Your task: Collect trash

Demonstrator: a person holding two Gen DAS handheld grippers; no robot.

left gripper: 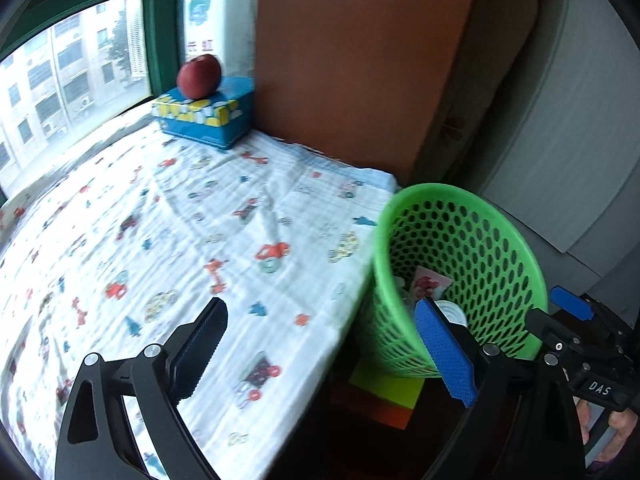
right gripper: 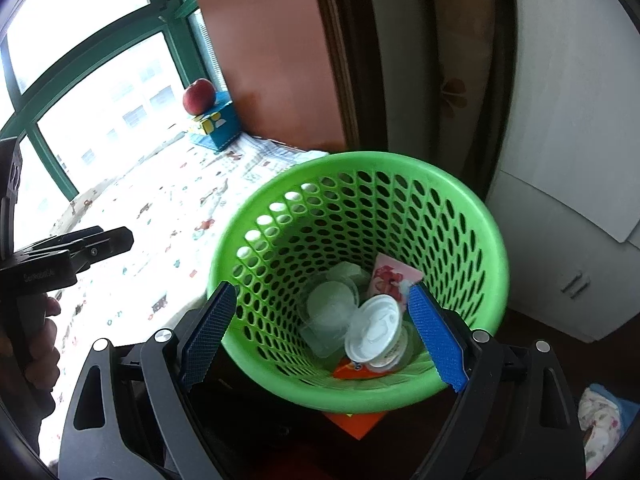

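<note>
The trash lies at the bottom of a green basket full of round holes. In the left wrist view, the basket stands just beside the edge of a worktop covered with a white cloth that has little cars printed on it. Only a pink and white wrapper and a bit of a white cup show inside the basket here. The left tool hangs over the worktop's edge with its fingers spread wide and nothing between them. One finger is over the cloth and the blue one is in front of the basket. At the far end of the worktop a red apple sits on top of a blue box, next to a window. The right tool peeks in at the right edge. In the right wrist view, the camera looks down into the basket. A white cup lies on its side there, with clear plastic lids beside it, the pink wrapper behind it and something orange under it. The right tool is spread wide and holds nothing. Its blue fingers stand on either side of the basket's near rim. The left tool shows at the left edge, held by a hand. The apple and the box are far back by the window.
</note>
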